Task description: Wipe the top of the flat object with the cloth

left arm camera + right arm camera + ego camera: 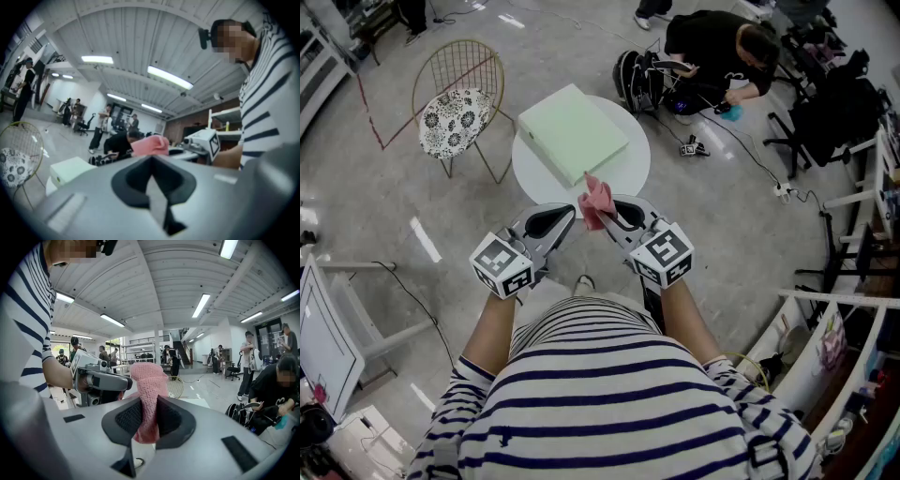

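Head view | right gripper (609,208) clamped on pink cloth (597,197), cloth standing lengthwise out of jaws | left gripper (567,213) closed, empty | green box (572,131) lies diagonally on round counter (625,174)

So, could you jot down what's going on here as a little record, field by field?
setting: round white table on a grey floor, wire chair beside it
flat object: pale green box lying on the table
cloth: pink cloth, bunched, sticking up out of the right jaws
right gripper: shut on the cloth, at the table's near edge
left gripper: jaws together, nothing in them
wiping: not clearly begun; cloth is at the box's near corner, contact cannot be told
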The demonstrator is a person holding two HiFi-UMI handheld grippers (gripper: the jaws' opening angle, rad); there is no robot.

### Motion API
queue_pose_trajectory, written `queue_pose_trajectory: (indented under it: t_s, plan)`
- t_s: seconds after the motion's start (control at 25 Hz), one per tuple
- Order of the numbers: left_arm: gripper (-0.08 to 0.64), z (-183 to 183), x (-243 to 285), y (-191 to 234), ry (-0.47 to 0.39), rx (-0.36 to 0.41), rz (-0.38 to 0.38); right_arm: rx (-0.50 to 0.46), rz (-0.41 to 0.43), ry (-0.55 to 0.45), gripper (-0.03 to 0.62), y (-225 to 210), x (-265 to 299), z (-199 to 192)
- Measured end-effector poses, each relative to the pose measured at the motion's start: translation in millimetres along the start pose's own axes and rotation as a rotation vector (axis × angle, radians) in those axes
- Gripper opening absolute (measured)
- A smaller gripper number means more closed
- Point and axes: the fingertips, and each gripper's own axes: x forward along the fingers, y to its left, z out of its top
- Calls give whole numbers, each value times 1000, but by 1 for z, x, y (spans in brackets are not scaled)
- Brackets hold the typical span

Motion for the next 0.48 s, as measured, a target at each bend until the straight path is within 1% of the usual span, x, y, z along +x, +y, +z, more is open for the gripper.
queue_pose_trajectory:
  t_s: [0.24, 0.48]
  plan:
    - [8, -1, 2, -7, 15, 12, -15, 3, -11, 2, 54, -1, -5, 1]
    - [8, -2, 1, -7, 21, 12, -9, 4, -9, 1, 54, -1, -4, 1]
